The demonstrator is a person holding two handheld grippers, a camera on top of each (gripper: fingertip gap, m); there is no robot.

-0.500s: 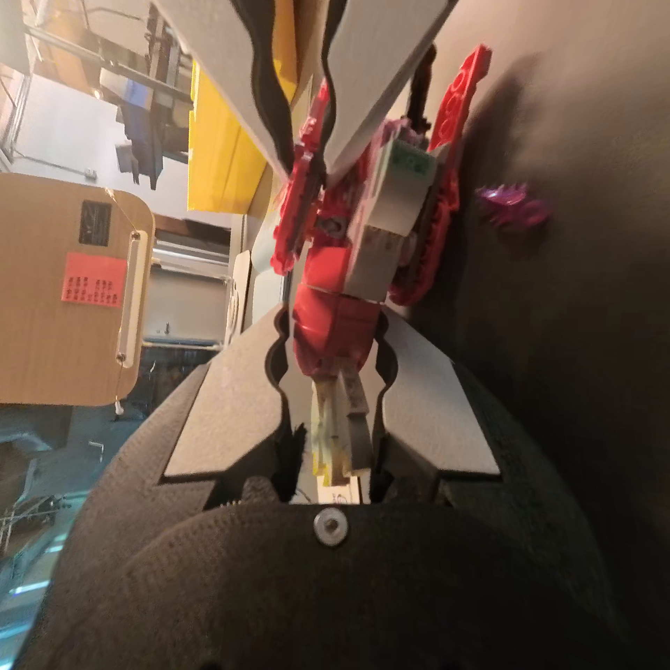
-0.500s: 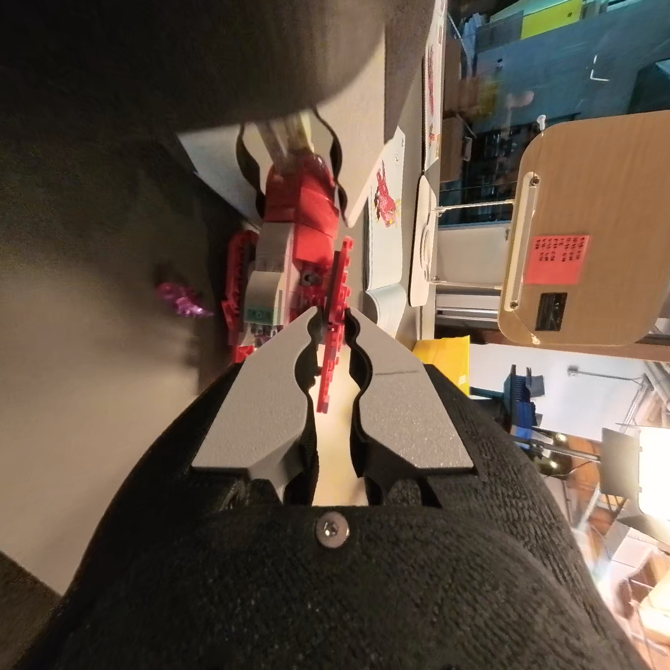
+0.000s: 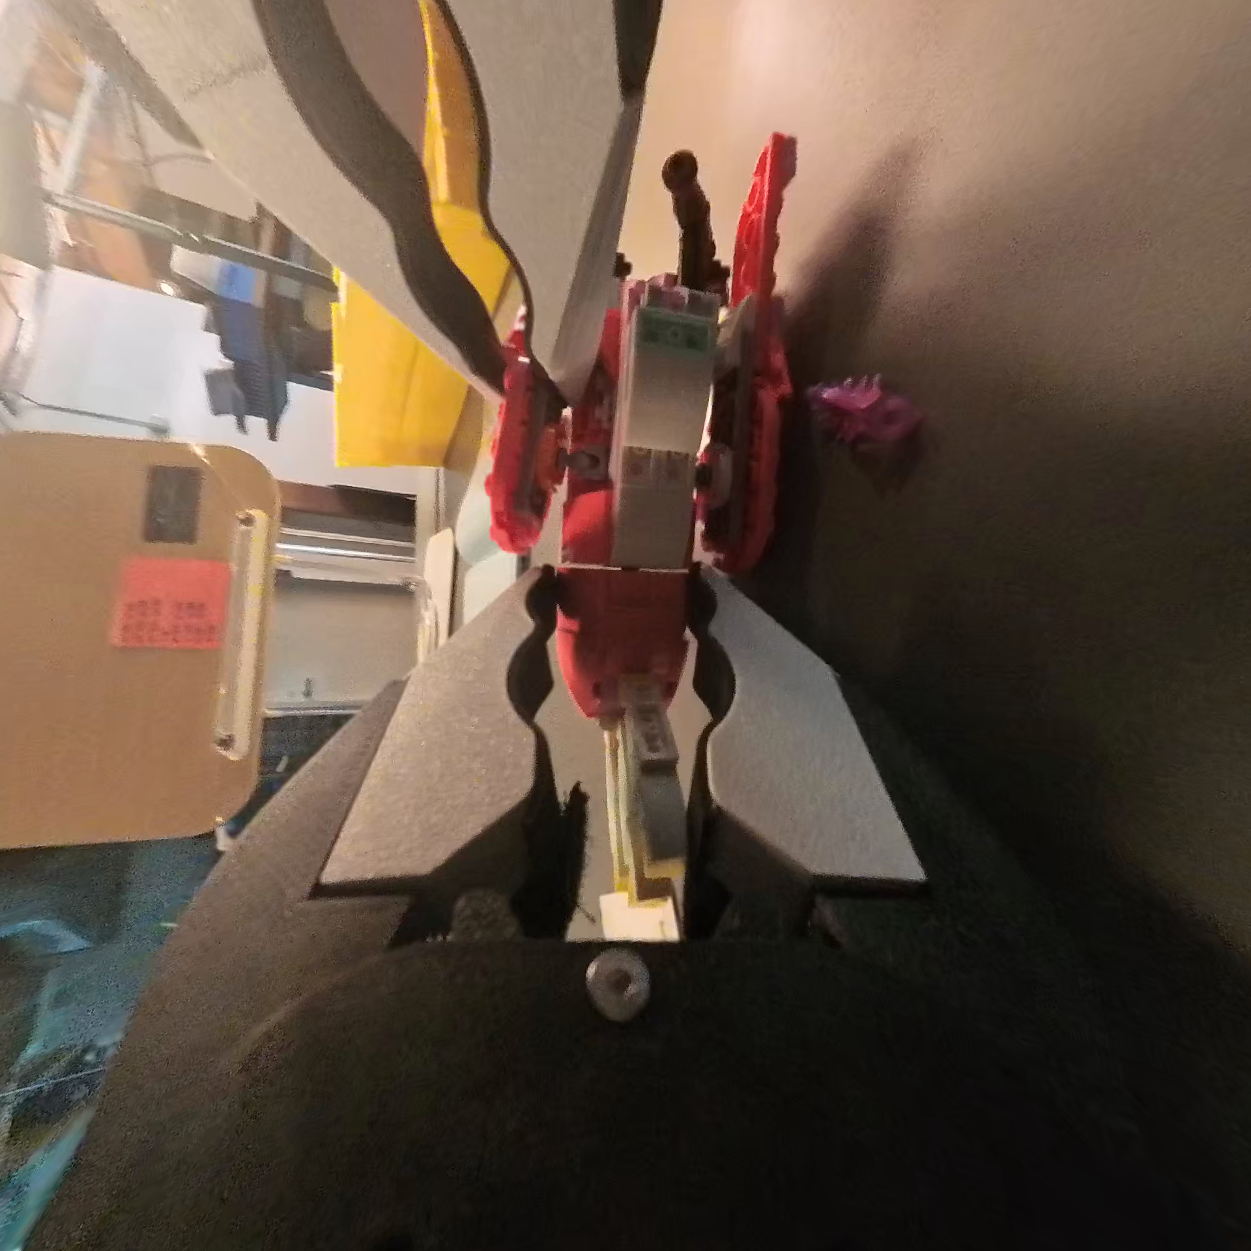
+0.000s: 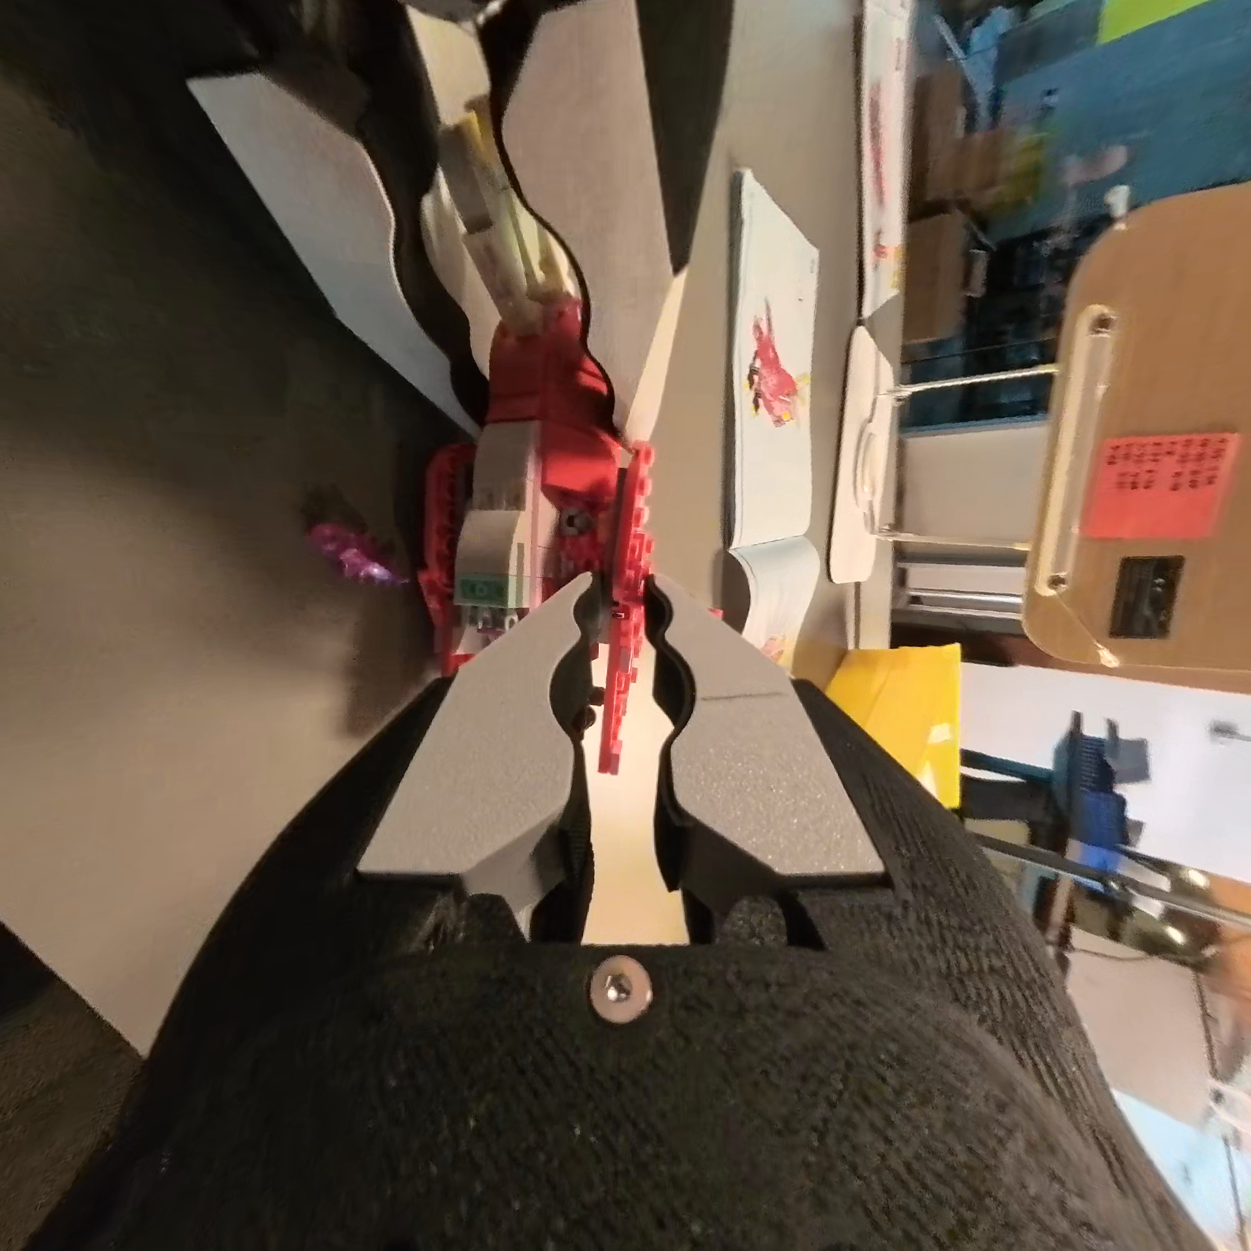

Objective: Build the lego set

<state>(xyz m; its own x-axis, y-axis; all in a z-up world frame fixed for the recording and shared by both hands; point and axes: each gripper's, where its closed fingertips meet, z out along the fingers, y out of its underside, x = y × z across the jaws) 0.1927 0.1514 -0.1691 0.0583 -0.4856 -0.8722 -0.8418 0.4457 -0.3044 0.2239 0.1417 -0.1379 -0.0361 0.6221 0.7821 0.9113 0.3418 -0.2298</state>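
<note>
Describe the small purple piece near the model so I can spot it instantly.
Find the red and grey brick model gripped from opposite ends by the left gripper and right gripper. Beside its red wing, against the dark surface, sits a purple piece, apart from both grippers. It alone is translucent, spiky and purple among red and grey bricks.

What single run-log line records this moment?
left gripper: shut on red brick model body | right gripper: shut on model's red wing plate | purple piece: beside model
</note>
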